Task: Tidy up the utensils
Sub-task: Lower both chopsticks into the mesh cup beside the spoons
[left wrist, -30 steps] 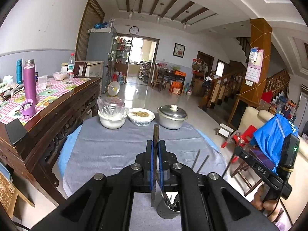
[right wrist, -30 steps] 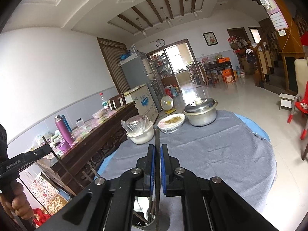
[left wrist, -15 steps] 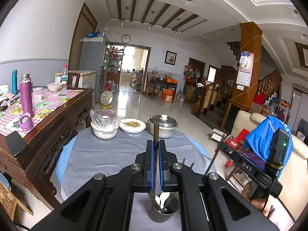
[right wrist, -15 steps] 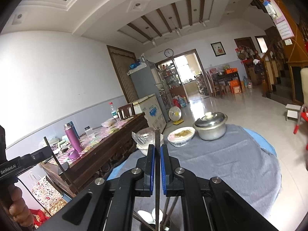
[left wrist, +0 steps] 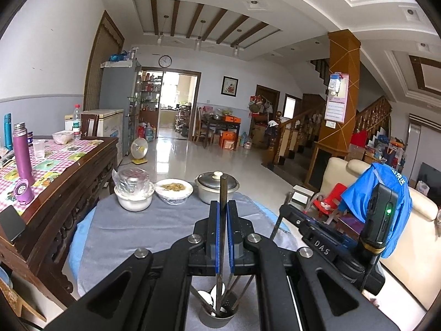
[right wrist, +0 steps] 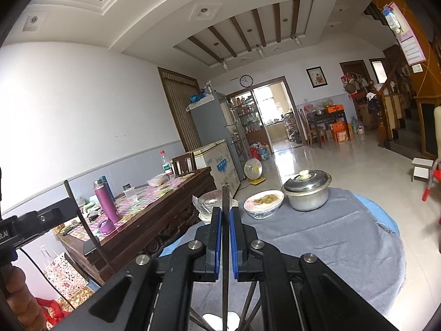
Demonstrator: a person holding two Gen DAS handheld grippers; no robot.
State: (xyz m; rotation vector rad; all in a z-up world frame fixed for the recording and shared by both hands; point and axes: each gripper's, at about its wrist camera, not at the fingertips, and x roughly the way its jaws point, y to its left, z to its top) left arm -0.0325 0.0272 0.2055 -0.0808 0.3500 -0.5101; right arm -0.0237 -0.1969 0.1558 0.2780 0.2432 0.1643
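1. Chopsticks are the task's things: the left tool (left wrist: 222, 227) is closed on one dark, thin chopstick (left wrist: 222, 193), which stands almost upright between its blue pads, and its lower end reaches down into the holder.
2. The right tool (right wrist: 226, 233) is closed in the same way on a second dark chopstick (right wrist: 225, 201), a straight and slim stick with a square top.
3. Under the left tool stands a round dark utensil holder (left wrist: 217, 317) on the table; inside it are a white glossy spoon (left wrist: 206, 296) and some more dark sticks that lean to the sides.
4. The table (left wrist: 154, 229) is round and is covered with a grey, rough cloth with a frayed edge over a light blue layer.
5. At the far side of the table stand a white bowl with a crinkled clear plastic cover (left wrist: 133, 193), a flat white dish of food under film (left wrist: 174, 190) and a shiny metal pot with a lid and a pale knob (left wrist: 216, 190).
6. To the left, a carved dark wooden sideboard (left wrist: 69, 193) carries a checked cloth and a purple smooth bottle (left wrist: 22, 154).
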